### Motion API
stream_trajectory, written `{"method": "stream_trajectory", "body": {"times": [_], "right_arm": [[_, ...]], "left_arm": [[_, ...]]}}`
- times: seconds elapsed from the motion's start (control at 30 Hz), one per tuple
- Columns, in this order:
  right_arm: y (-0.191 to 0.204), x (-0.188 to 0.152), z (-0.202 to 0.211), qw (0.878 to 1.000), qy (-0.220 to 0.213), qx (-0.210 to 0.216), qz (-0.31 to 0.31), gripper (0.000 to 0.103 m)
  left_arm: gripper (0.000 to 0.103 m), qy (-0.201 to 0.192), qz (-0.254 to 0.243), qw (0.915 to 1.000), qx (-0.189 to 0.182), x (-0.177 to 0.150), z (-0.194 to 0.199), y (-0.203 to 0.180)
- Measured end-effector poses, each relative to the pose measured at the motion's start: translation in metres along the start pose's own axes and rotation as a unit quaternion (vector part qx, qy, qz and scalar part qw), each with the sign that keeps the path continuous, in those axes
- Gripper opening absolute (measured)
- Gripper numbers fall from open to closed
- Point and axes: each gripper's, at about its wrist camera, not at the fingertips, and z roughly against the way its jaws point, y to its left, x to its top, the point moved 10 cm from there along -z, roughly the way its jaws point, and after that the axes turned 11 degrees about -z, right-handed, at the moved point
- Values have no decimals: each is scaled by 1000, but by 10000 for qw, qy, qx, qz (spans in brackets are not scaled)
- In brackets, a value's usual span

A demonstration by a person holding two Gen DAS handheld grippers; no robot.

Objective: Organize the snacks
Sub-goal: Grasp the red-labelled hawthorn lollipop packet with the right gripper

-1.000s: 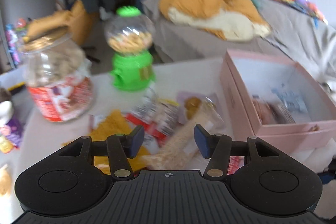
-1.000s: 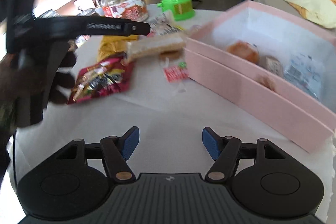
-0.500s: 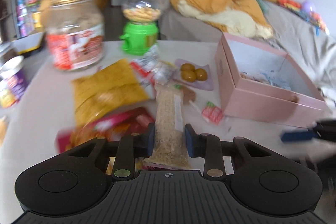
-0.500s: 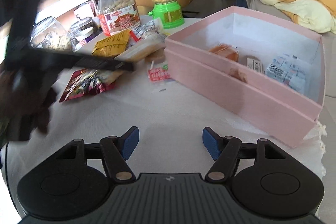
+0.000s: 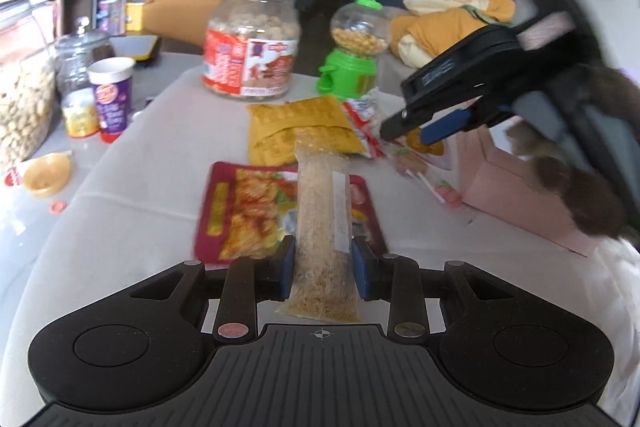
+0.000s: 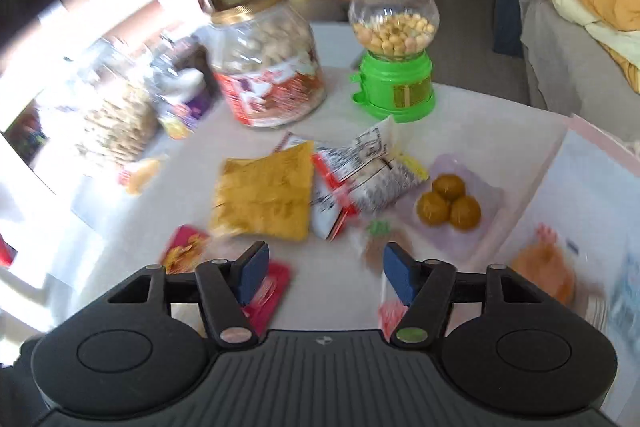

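A: L gripper (image 5: 323,269) had its fingers closed tight on the long clear crumb packet (image 5: 323,223), gripping near its bottom end. Most of the packet stuck out fwd, above the red snack bag (image 5: 244,211) on the table (image 5: 132,183).

B: And the R one?

A: R gripper (image 6: 324,277) was empty, fingers spread wide, hovering low over the snack pile, w/ the yellow pouch (image 6: 266,201) and b&w wrappers (image 6: 360,175) just ahead. Frame was blurry, so prob. mid-move.

B: Where was the pink box (image 5: 516,187)?

A: Off to the R side of the table; in the L view it was partly hidden behind the R gripper. Some snacks already inside, per the R view (image 6: 576,227).

B: Risks?

A: Main one, imo: the packet was held by one end only, so the long free part could sag or swing and catch the box wall on the way in. Contents looked loose, so squeezing harder might crush them or split the bag. Also the R gripper sat btwn the packet and the box, so the two could bump if both moved at once.

B: Anything near the pile?

A: Three round yellow-brown sweets in a thin clear bag (image 6: 450,205) just R of the wrappers, plus the big nut jar (image 6: 268,67) and green candy dispenser (image 6: 394,55) behind. A wide reach could nudge those.
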Motion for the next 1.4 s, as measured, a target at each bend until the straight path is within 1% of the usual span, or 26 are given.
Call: {"method": "stream_trajectory", "body": {"times": [0.03,0.1,0.17,0.2,0.27,0.33,0.4,0.47,0.53,0.57,0.63,0.7,0.73,0.8,0.87,0.93,1.0,1.03,1.07,1.13,1.17,1.27,1.4], "right_arm": [[-3,4,-11,9998,83,-181,-18,45],[-9,9,-30,9986,188,-495,-71,44],[-10,7,-43,9970,255,-733,33,44],[-10,6,-45,9960,217,-854,128,44],[-10,4,-48,9955,188,-909,166,44],[-11,3,-46,9963,239,-821,35,44],[-5,-7,-41,9977,406,-543,-50,44],[6,-22,-32,9977,661,-120,-35,44],[13,-38,-21,9969,771,56,115,44],[14,-44,-16,9969,747,48,236,44],[9,-51,-9,9972,598,-169,428,44],[-1,-61,-5,9965,553,-334,523,45],[-7,-68,-3,9963,560,-370,527,47],[-14,-79,5,9968,476,-279,571,50],[-22,-91,17,9974,431,-201,539,61],[-30,-102,25,9980,314,-192,507,65],[-40,-114,33,9978,67,-322,567,65],[-45,-118,37,9974,-72,-390,609,68],[-49,-123,40,9971,-193,-433,602,72],[-58,-128,45,9974,-366,-426,461,74],[-61,-129,47,9973,-433,-404,423,74],[-64,-130,49,9968,-587,-370,407,74],[-61,-130,47,9955,-772,-398,388,76]], "left_arm": [[34,-14,1,10000,64,-2,2,3],[34,-31,42,10000,64,-7,5,7],[34,-34,198,9998,-26,-11,5,14],[34,-33,265,9996,-48,-12,6,18],[34,-40,369,9993,-49,-15,7,22],[34,-65,437,9990,-109,-18,10,23],[34,-89,495,9986,-165,-19,11,22],[34,-91,520,9983,-230,-20,11,20],[34,-79,511,9982,-297,-20,11,15],[34,-61,499,9982,-337,-20,10,12],[34,-18,445,9980,-456,-19,10,5],[34,18,359,9977,-576,-19,10,-5],[34,35,294,9973,-666,-19,10,-10],[35,68,189,9962,-852,-19,9,-20],[35,119,42,9944,-1045,-18,7,-34],[35,130,-130,9932,-1147,-16,7,-46],[35,112,-255,9941,-1050,-12,5,-54],[35,125,-319,9947,-966,-11,3,-57],[35,168,-392,9952,-877,-10,1,-59],[35,369,-542,9951,-739,-10,-8,-64],[35,452,-590,9949,-685,-11,-12,-65],[36,485,-747,9948,-485,-9,-16,-69],[35,492,-703,9953,-446,-10,-16,-66]]}}
